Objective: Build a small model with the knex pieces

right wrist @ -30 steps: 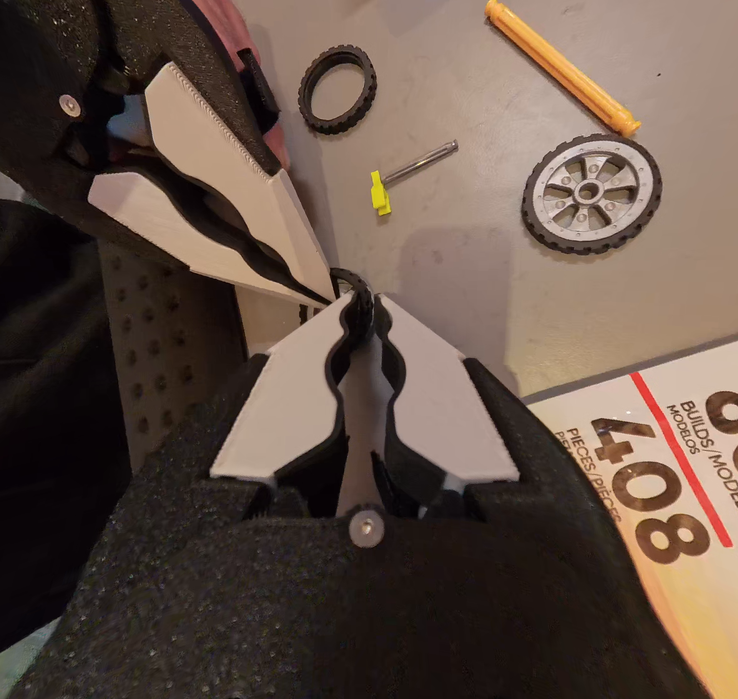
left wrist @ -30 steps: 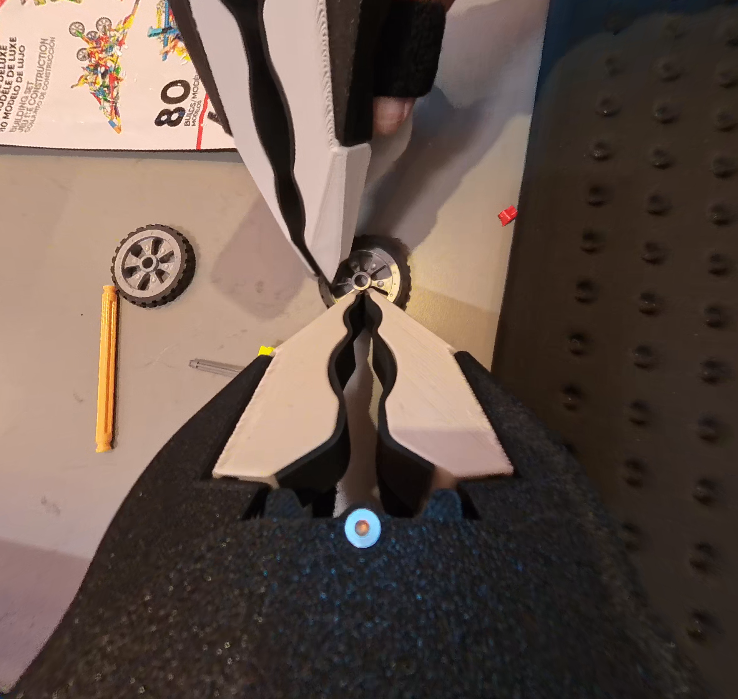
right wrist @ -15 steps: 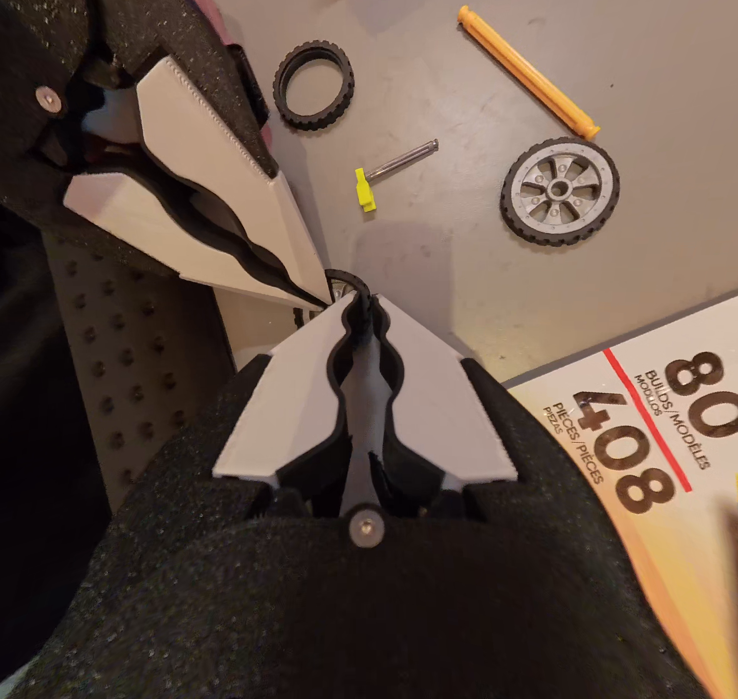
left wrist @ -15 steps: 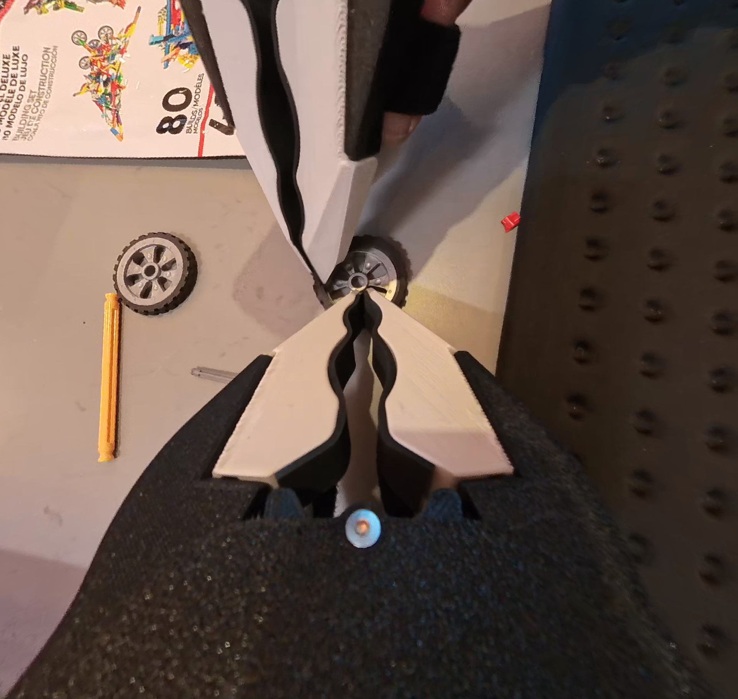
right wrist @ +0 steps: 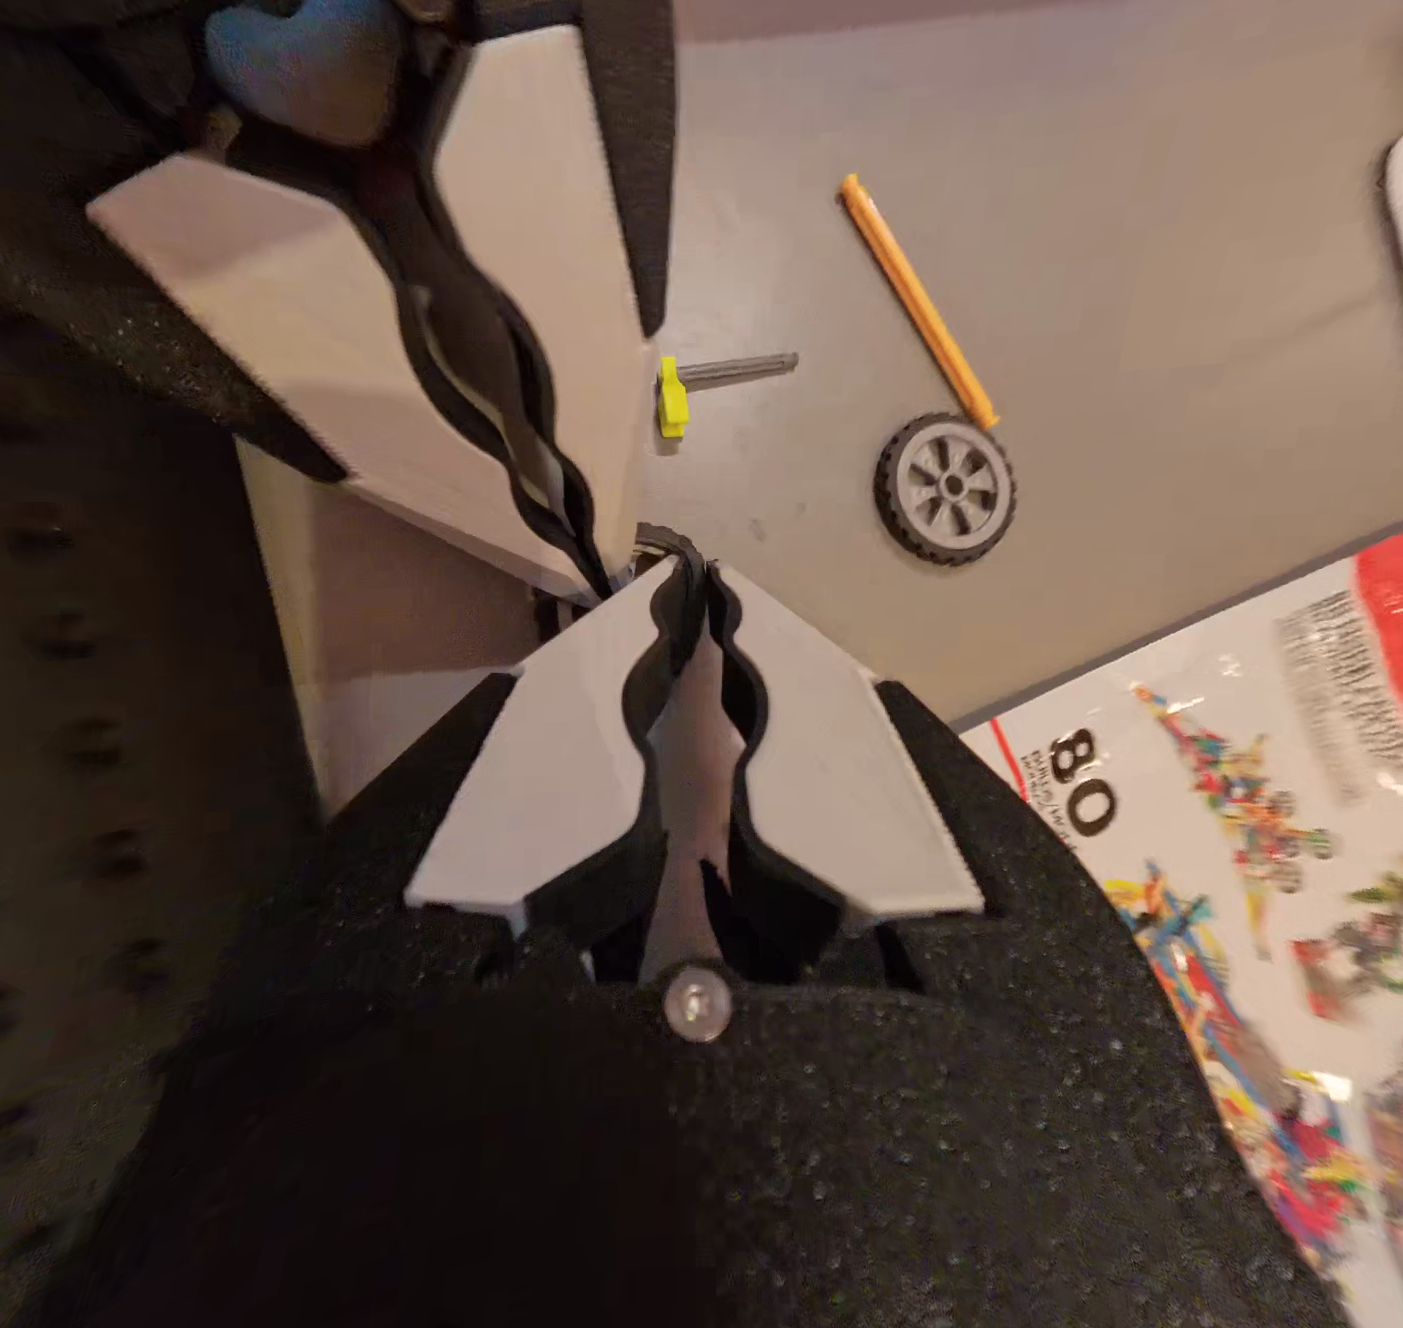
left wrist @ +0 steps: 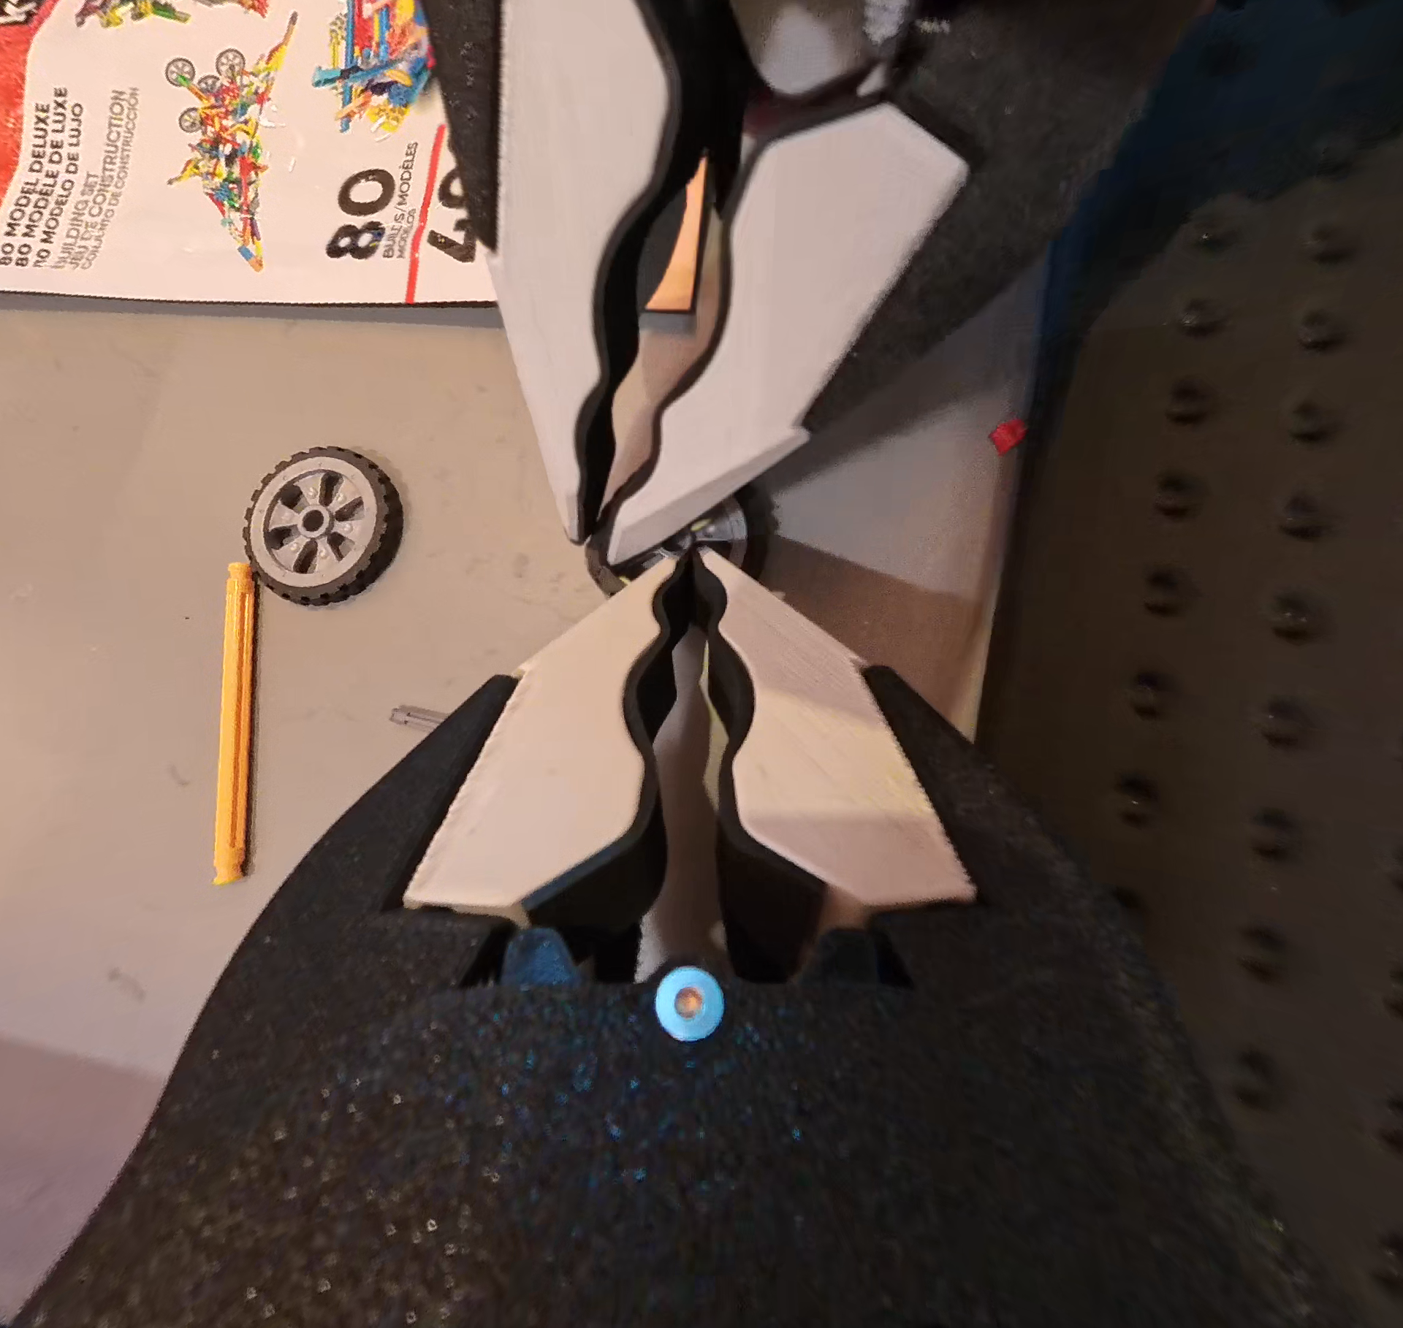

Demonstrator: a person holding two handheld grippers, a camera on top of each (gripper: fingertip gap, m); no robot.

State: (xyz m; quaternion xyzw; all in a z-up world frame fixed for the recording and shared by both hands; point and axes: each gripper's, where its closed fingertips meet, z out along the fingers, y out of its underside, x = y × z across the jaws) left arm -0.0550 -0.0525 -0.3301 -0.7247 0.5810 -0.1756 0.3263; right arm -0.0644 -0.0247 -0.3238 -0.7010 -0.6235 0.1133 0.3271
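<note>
Wheel (left wrist: 710, 533), small, light and stiff with a stretchy rubber tyre best gripped at the rim, sits above the table (left wrist: 114, 419), pinched from opposite sides between the narrowed left tool (left wrist: 691, 559) and right tool (right wrist: 695, 563).

1. You work over a plain grey tabletop (left wrist: 114, 396), scuffed, warm dim light.
2. At your side, a dark studded mat (left wrist: 1230, 608) borders the table edge.
</note>
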